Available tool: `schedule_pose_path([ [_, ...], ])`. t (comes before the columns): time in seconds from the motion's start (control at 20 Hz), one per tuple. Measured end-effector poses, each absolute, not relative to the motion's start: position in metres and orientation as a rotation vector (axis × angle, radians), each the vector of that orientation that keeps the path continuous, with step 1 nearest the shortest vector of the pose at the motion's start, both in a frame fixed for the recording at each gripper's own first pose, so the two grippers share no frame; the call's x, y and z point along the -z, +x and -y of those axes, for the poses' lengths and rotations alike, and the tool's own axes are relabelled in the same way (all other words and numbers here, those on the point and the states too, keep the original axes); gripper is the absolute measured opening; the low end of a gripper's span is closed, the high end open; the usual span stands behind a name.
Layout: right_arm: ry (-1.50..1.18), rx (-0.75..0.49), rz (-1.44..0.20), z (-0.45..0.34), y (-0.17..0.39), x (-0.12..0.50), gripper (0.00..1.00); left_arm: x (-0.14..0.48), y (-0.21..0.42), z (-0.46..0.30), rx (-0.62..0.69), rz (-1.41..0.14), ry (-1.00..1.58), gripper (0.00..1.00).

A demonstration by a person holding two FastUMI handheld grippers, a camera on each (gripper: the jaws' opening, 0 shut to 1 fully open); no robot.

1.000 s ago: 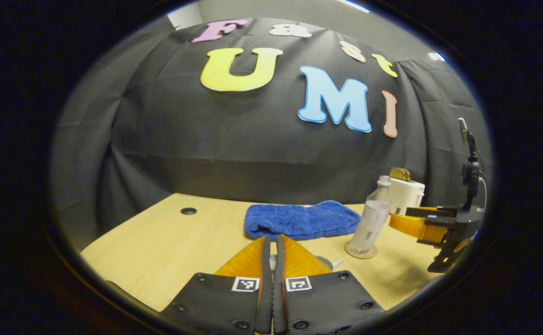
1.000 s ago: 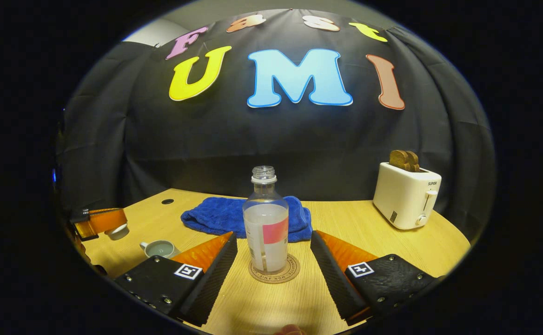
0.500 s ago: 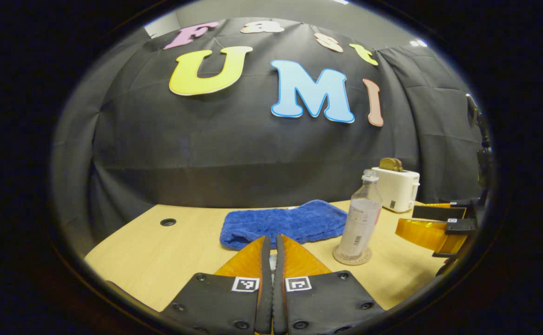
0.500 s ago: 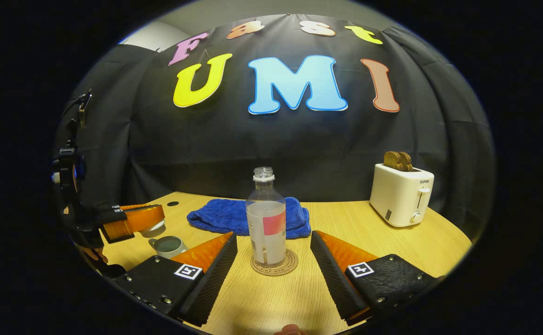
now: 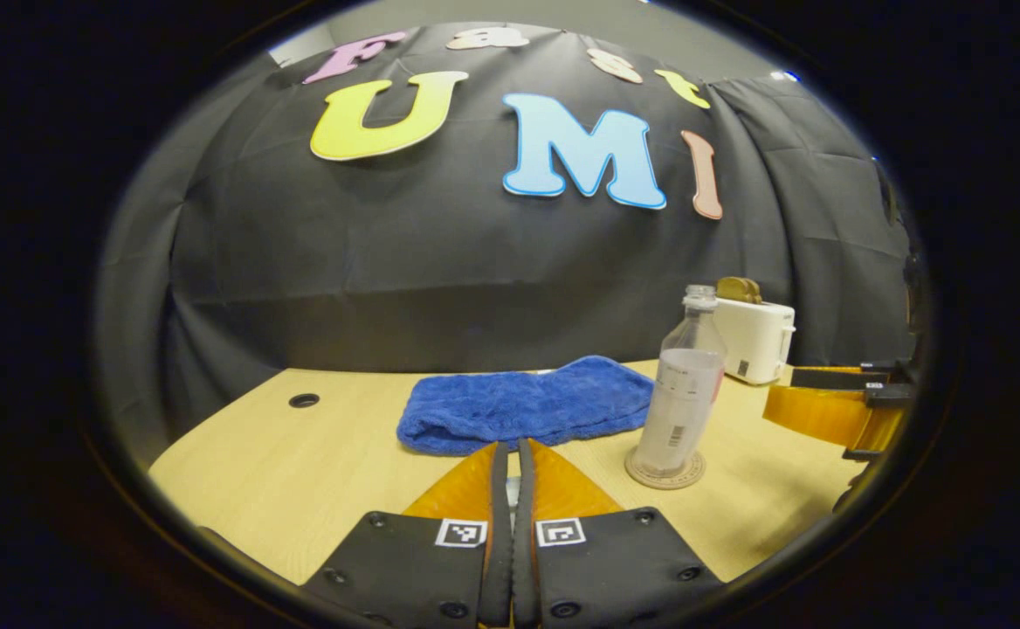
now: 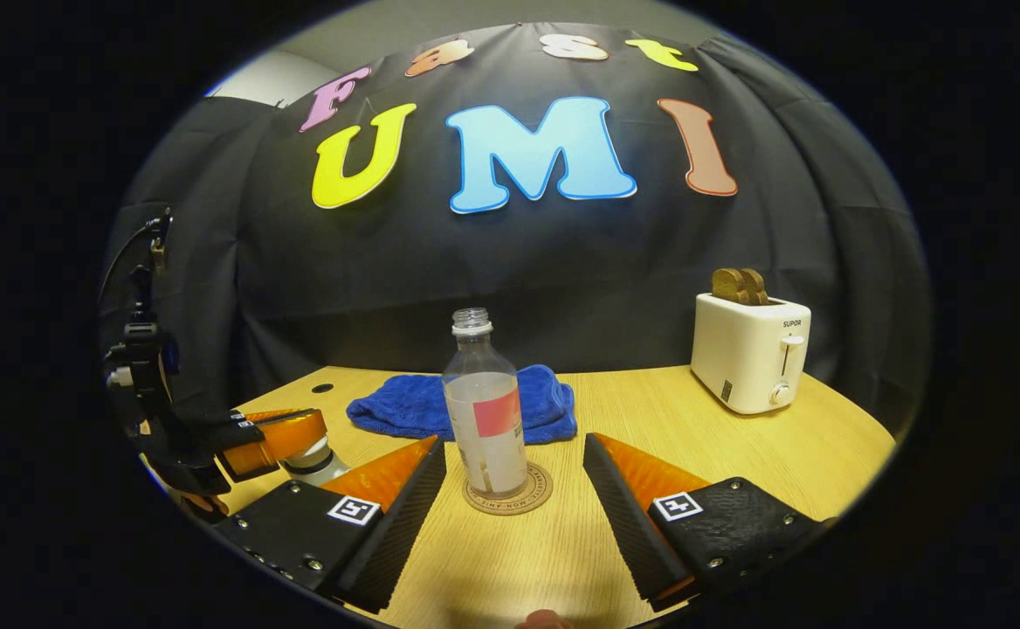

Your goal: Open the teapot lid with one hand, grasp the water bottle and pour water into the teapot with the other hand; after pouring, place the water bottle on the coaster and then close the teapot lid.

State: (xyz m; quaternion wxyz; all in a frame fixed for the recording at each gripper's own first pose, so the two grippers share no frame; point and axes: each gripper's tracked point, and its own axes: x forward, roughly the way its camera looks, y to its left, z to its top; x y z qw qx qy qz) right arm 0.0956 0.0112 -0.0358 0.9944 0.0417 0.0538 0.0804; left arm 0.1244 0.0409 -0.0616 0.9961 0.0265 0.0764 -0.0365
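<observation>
The bottle (image 6: 485, 406) stands upright on the coaster (image 6: 507, 495) before the blue towel (image 6: 405, 406), the right gripper (image 6: 514, 459) spread wide and clear of it, the left gripper (image 6: 318, 437) clamped on the lid (image 6: 309, 456).

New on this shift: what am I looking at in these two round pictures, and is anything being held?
A person holds a two-finger gripper in each hand; each carries a camera looking along its own fingers. The left gripper is shut; the right gripper view shows it from the side, pinching the white teapot lid. The right gripper is open, fingers either side of the uncapped water bottle, not touching. The bottle stands on a coaster on the wooden table, with a blue towel and a toaster behind.
</observation>
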Motion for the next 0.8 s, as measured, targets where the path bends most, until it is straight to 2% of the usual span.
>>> schedule_pose_path([
  [0.45, 0.089, -0.161, -0.120, -0.009, 0.097, 0.043, 0.98, 0.066, 0.120, -0.041, 0.055, -0.154, 0.067, 0.06],
  [0.5, 0.089, -0.162, -0.119, -0.010, 0.097, 0.043, 0.98, 0.071, 0.122, -0.042, 0.056, -0.154, 0.057, 0.13],
  [0.55, 0.087, -0.162, -0.118, -0.010, 0.097, 0.042, 0.98, 0.071, 0.122, -0.041, 0.057, -0.151, 0.048, 0.12],
  [0.7, 0.080, -0.161, -0.113, -0.011, 0.096, 0.041, 0.98, 0.067, 0.119, -0.043, 0.049, -0.144, 0.058, 0.22],
  [0.8, 0.073, -0.158, -0.111, -0.011, 0.094, 0.039, 0.98, 0.056, 0.116, -0.043, 0.041, -0.119, 0.072, 0.22],
])
